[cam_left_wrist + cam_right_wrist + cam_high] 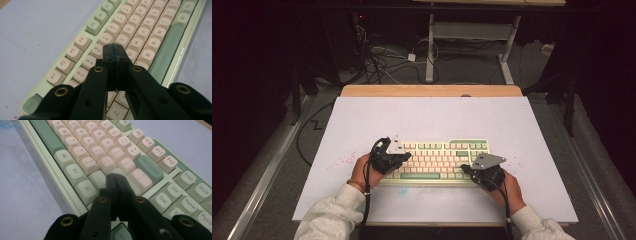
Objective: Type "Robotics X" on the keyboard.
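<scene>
A pale green keyboard (439, 161) with cream and green keys lies on the white board, near its front. My left gripper (393, 161) hovers over the keyboard's left end, held in a hand. In the left gripper view its black jaws are pressed together, shut and empty, with the left gripper's tip (113, 50) over the letter keys (140, 37) near G. My right gripper (468, 169) sits at the keyboard's right end. Its jaws are shut too, with the right gripper's tip (113, 178) above the green key by the Backspace key (150, 168).
The white board (422, 120) covers a wooden table; its edge shows at the back. Faint red specks mark the board left of the keyboard. Beyond stand another table's legs (430, 50) and loose cables (377, 57) on the floor. A black cable (304, 135) loops at the left.
</scene>
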Demonstrator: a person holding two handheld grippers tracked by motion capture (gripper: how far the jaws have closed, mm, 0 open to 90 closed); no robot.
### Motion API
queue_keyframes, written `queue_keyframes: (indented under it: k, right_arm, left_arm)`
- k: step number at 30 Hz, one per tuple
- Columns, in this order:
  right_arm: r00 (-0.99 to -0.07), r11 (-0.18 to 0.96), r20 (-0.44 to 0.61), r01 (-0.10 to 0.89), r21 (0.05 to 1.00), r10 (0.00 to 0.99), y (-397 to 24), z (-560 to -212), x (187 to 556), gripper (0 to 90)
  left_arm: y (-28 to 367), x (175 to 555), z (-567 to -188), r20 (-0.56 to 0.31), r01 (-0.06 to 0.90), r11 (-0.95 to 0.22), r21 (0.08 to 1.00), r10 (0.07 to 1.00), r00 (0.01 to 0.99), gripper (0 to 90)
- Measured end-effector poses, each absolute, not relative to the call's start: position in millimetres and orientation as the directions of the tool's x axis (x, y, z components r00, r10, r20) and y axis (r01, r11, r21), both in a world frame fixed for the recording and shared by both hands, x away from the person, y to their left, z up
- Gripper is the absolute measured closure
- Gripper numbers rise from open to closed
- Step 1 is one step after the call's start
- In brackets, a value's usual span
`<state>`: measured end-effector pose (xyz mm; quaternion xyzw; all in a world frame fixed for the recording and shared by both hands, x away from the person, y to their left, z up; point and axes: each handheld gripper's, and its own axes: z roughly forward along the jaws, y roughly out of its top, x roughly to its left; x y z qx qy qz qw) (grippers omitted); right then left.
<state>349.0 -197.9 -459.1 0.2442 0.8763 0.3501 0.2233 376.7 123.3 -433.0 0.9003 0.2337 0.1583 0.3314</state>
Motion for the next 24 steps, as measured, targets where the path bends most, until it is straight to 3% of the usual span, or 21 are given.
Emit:
queue_keyframes:
  k: [24]
  right_arm:
    - [-0.781, 0.646, -0.235, 0.264, 0.716, 0.579, -197, -459, 348, 90.0]
  left_arm:
    - [110, 394, -446, 0.136, 0.342, -0.701, 0.626, 0.53, 0.837, 87.6]
